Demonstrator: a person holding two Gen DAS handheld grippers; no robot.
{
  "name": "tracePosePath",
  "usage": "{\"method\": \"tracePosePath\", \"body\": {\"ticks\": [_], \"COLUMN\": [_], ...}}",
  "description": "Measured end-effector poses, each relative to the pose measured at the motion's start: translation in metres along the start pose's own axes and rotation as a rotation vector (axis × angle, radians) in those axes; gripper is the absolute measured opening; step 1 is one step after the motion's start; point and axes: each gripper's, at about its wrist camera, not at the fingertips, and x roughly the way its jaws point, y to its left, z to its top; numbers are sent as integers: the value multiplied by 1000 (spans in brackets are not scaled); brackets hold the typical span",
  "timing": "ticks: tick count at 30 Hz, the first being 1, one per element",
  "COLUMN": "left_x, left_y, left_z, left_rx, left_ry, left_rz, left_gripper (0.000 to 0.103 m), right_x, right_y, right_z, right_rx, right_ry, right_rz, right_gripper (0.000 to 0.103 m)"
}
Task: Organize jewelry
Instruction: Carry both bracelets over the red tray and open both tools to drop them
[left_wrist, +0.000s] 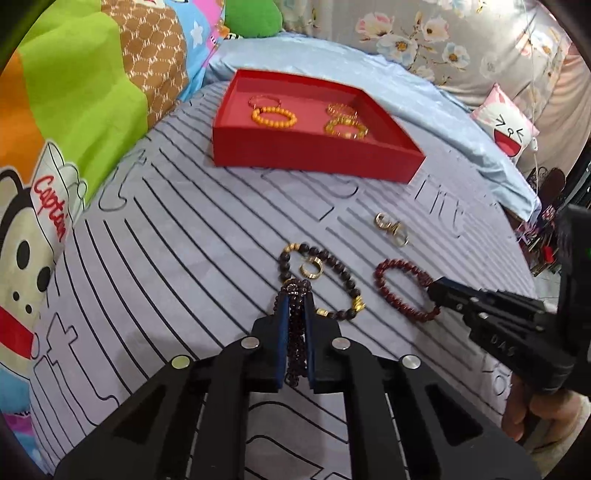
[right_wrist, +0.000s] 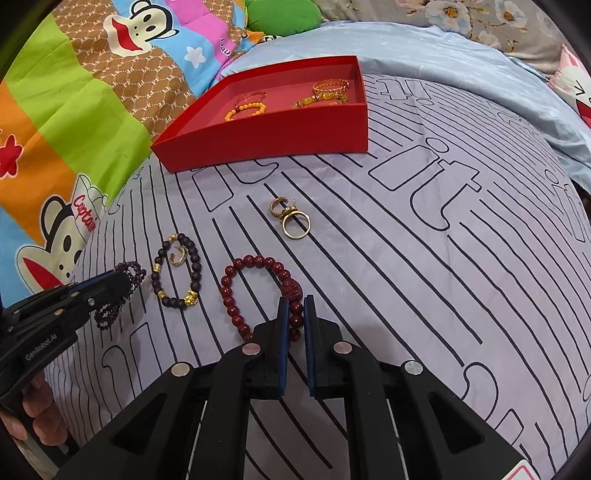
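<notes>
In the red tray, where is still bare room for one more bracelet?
The red tray has bare floor along its near wall and between the orange bead bracelet and the gold bracelets. Its far half is crowded with those, plus a thin red bangle.

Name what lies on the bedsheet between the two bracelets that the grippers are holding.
A dark beaded bracelet with gold charms, a gold ring inside its loop, lies between the purple bracelet and red bracelet; both views show it.
</notes>
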Motion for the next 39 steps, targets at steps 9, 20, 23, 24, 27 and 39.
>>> {"method": "tracePosePath", "body": {"ticks": [9, 20, 23, 24, 27, 39], "left_x": [-19, -19, -16, -15, -10, 48], "left_y": [-12, -17, -18, -18, -21, -13], "left_z": [26, 67, 85, 92, 114, 179], "left_rx": [15, 28, 37, 41, 54, 44], "left_ry": [-55, -83, -103, -113, -137, -128], "left_rz": [-18, -15, -14, -13, -1, 25], "left_gripper": [7, 7, 7, 7, 7, 8], "right_x": [-24, -55, -60, -62, -62, 2], "right_y": [-2, -5, -4, -3, 0, 25], "right_z": [17, 55, 76, 85, 110, 186], "right_rx": [25, 25, 7, 1, -10, -40], "right_ry": [-57, -164, -197, -210, -240, -211], "right_rz": [30, 12, 9, 13, 23, 70], "right_gripper": [8, 8, 8, 8, 8, 8]}}
